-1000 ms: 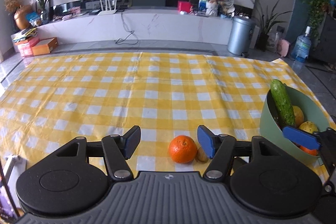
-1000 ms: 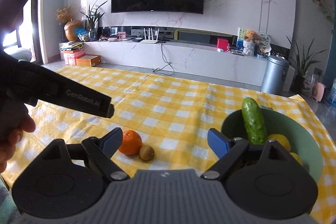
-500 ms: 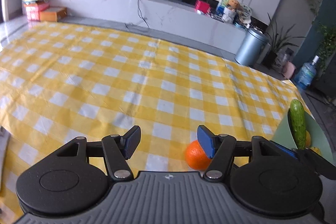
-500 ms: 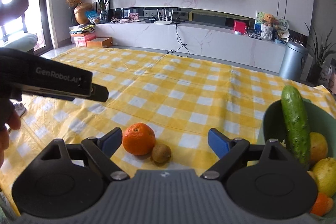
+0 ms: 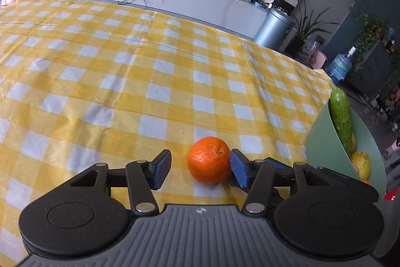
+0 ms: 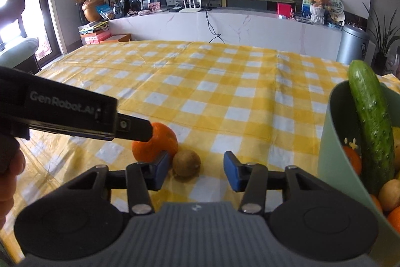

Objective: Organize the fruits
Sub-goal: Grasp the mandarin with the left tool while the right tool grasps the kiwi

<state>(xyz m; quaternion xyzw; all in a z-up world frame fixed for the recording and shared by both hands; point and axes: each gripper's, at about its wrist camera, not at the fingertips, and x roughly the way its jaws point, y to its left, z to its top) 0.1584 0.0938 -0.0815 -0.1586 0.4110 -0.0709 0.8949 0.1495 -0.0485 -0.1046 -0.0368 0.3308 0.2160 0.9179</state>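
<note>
Right now I am looking at the orange [image 5: 208, 159] sitting on the yellow-and-white checked worktop [image 5: 150, 81], between the jaws of my left gripper [image 5: 200, 170]. Those jaws are closing; the right blue pad is touching the peel or just short of it, while the left pad is standing clear with a gap. Just beside the orange, the kiwi [image 6: 186, 165] is lying between the jaws of my right gripper [image 6: 193, 173], which are also closing, with neither pad pressing on it. The kiwi is showing only in the right wrist view; in the left one the blue pad is hiding that spot.

Further out, the green bowl [image 6: 332, 142] is standing near the worktop's right edge, holding one cucumber [image 6: 370, 121] leaning upright against its rim. Around the cucumber I am counting at least two oranges and two yellowish fruits in the right view; the left view is giving me only one yellow fruit and a sliver of orange.

Across the right view's left side, the body of the left gripper is reaching in, with white lettering reading "GenRobot.AI", and part of a hand [image 6: 8, 182] is gripping it.

Behind the worktop, the left view alone is showing a water bottle [image 5: 340, 66] on the floor.
</note>
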